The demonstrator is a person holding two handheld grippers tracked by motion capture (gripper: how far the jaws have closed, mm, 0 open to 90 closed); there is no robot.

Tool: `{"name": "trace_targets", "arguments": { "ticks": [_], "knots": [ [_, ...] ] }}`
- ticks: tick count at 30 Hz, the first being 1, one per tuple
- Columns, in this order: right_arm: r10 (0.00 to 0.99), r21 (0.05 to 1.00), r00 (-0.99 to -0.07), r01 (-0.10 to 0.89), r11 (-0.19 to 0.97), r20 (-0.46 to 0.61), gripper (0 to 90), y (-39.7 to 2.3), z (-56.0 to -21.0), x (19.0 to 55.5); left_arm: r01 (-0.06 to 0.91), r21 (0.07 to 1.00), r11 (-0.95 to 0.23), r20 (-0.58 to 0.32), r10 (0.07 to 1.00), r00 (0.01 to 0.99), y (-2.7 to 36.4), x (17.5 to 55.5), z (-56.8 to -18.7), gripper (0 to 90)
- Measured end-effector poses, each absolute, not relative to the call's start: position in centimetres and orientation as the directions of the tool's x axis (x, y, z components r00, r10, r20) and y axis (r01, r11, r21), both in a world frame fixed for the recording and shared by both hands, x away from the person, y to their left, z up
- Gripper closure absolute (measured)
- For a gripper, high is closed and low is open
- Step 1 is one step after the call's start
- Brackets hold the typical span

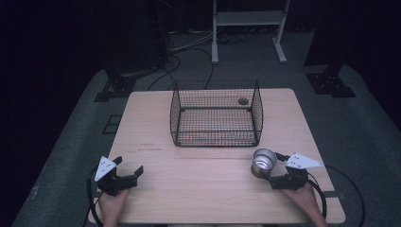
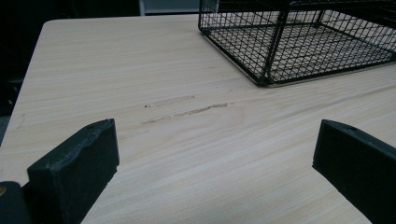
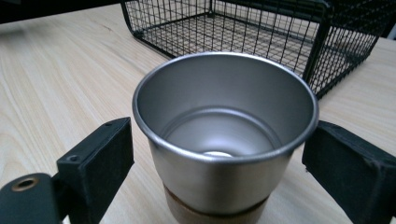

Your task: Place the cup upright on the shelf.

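Cup (image 3: 224, 135) stands on the bench (image 1: 213, 189) between my right hand-held gripper's (image 1: 275, 174) jaws, gripped or not I cannot tell, the left hand-held gripper (image 1: 126, 171) released; next, I judge, squeeze, then lift toward the wire basket (image 1: 216, 118).

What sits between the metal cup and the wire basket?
Nothing: in the high view only bare table separates the metal cup from the wire basket. The right gripper view shows the same bare wood between them.
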State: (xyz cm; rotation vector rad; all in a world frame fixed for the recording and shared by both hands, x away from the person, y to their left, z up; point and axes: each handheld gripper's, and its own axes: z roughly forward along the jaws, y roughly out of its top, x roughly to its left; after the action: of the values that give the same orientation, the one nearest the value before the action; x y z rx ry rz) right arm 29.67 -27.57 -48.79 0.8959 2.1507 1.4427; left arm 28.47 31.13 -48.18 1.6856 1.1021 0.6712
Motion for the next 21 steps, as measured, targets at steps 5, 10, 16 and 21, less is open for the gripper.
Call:
{"name": "trace_targets", "arguments": {
  "ticks": [5,10,16,21],
  "knots": [
    [0.695,0.908,-0.719,0.292,0.3,0.002,11.9,-26.9,-48.7,29.9,0.357,0.927,-0.112,-0.06,0.897,0.438,31.1,28.4,-48.1,0.0],
    [0.686,0.902,-0.728,0.297,0.313,0.002,17.5,-26.4,-48.4,30.6,0.354,0.929,-0.112,-0.059,0.897,0.438,31.1,28.4,-48.1,0.0],
    [0.679,0.9,-0.734,0.295,0.321,-0.001,17.7,-26.5,-48.3,30.6,0.35,0.931,-0.106,-0.062,0.898,0.435,31.2,28.3,-48.0,0.0],
    [0.669,0.906,-0.743,0.299,0.301,0.023,17.8,-26.8,-47.8,30.2,0.35,0.931,-0.106,-0.06,0.9,0.431,31.3,28.2,-48.0,0.0]
  ]
}}
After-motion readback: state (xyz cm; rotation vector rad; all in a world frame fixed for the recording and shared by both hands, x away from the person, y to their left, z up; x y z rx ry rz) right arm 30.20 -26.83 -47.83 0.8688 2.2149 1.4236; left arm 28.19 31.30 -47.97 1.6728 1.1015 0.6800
